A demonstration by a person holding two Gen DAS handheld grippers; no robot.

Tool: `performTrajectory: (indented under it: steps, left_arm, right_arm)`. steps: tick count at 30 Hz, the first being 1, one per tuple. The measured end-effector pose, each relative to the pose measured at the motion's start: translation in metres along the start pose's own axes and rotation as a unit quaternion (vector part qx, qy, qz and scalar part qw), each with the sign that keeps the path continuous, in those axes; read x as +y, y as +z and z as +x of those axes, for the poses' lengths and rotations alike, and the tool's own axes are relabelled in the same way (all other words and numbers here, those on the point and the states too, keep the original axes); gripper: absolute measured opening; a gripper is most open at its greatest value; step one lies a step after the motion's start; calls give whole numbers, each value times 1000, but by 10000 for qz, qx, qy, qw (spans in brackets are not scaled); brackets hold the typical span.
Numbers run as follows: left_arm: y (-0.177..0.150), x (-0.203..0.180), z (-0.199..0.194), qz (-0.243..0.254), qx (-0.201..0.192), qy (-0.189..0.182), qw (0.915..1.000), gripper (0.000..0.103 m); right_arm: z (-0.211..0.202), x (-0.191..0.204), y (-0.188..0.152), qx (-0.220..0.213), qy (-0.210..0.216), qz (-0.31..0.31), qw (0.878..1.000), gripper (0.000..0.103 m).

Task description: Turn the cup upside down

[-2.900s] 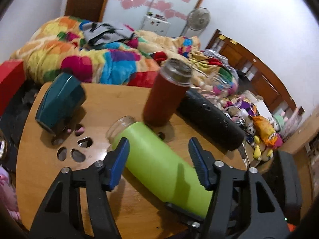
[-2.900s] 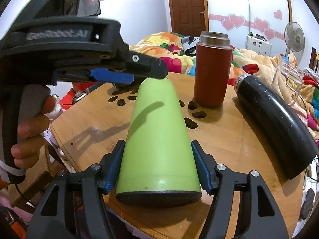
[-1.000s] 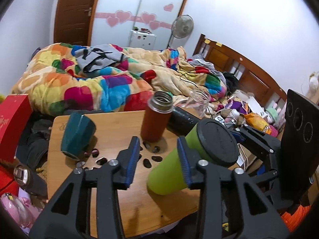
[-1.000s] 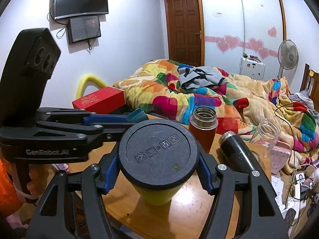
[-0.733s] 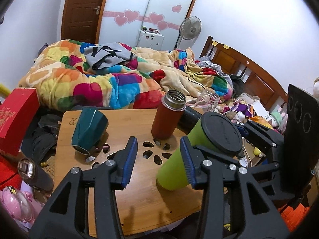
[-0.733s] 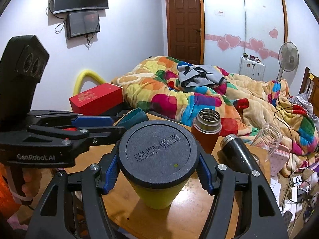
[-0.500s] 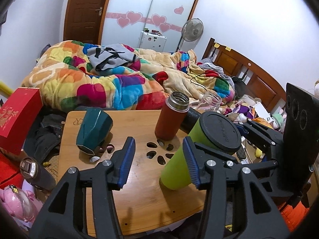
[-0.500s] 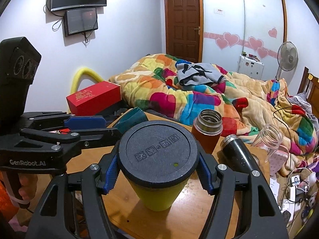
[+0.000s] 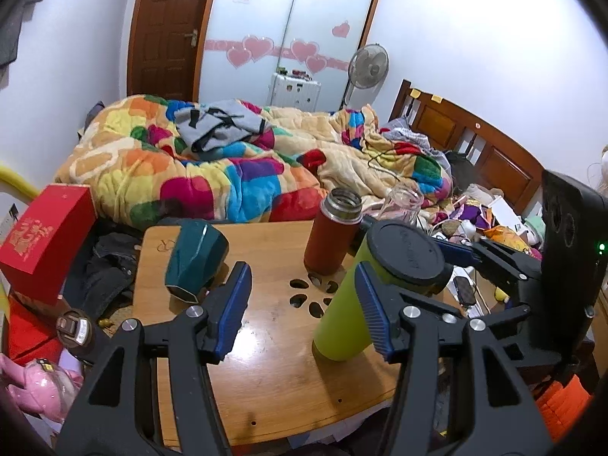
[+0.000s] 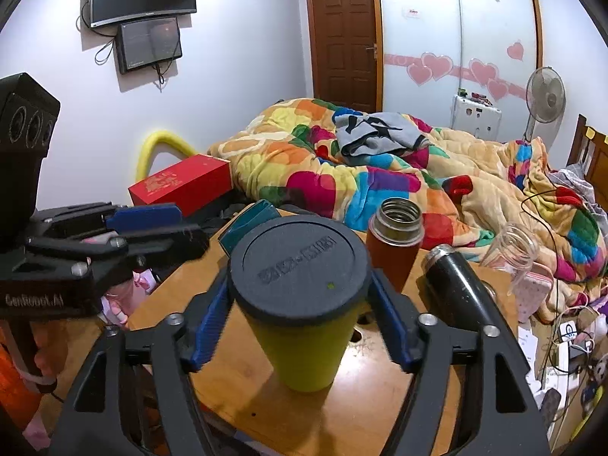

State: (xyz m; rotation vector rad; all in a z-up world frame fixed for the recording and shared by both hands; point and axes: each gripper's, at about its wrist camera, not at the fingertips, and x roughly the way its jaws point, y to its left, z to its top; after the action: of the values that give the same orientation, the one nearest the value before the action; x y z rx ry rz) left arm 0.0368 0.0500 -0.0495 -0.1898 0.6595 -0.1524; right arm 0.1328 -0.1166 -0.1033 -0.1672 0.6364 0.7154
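Note:
The lime-green cup stands upside down on the wooden table, its black base facing up. My right gripper sits around its upper part with the blue pads slightly off its sides, so it looks open. In the left wrist view the cup stands right of centre on the table. My left gripper is open and empty, held above the table to the cup's left.
A red flask, a black bottle lying down, a glass jar and a tipped teal cup share the table. A bed with a colourful quilt lies behind. A red box is at the left.
The green cup went from lying on its side to standing inverted on the table. My right gripper's pads have loosened from it and my left gripper has drawn back.

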Motion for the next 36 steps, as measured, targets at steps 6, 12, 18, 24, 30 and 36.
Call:
performTrajectory:
  steps: [6,12,18,24,30,36]
  left_arm:
    - [3,-15,-36,110,-439,74,9989,71]
    - [4,-38,-67,290,-864,260,9955,98]
    - [2,-58,-88,457,-1118,520,9913,102]
    - [-6,-70,-99,541,-1246,675,9884,103]
    - [-10,-78,-106,543,-1378,639,9869,103]
    - [-9,-82,-107,569,-1408,634,9864,103]
  right_arm:
    - [-48,-5,1,-444,-263,110,9986,88]
    - [-94,-11,9,-900,-597,264,9938,103]
    - [-123,-11,9,-1072,-775,344,9906,103]
    - [-136,-12,3,-1023,-806,469,9904,103]
    - [-147,-9,-5,-1095,-942,469,9884,103]
    - [-149,-13,-6,-1112,-952,518,9879,103]
